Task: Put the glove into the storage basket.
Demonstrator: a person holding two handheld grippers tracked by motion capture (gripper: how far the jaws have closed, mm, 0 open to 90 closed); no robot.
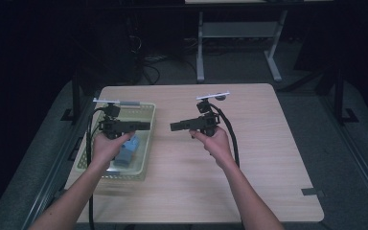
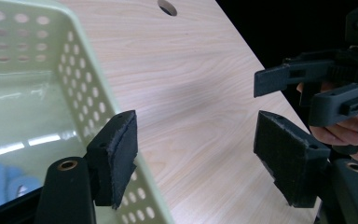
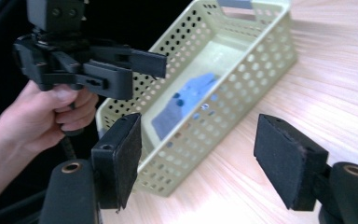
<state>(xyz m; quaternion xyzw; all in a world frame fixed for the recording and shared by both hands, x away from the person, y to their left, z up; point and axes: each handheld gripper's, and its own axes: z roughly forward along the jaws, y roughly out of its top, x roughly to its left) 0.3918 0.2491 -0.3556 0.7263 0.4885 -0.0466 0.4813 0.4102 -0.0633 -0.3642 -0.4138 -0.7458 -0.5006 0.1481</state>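
Over the counter (image 1: 249,158), both hand-held grippers are held released and empty, left (image 1: 146,126) above the green basket (image 1: 146,143) at the left edge, where a blue item (image 1: 129,151) is contained, right (image 1: 173,127) just beside it

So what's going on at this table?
A person holds a black gripper in each hand above a wooden table. The left gripper hangs over a pale green basket with a blue thing lying in it, in clear wrapping. The right gripper faces it over bare wood. Both have open jaws with nothing between them.
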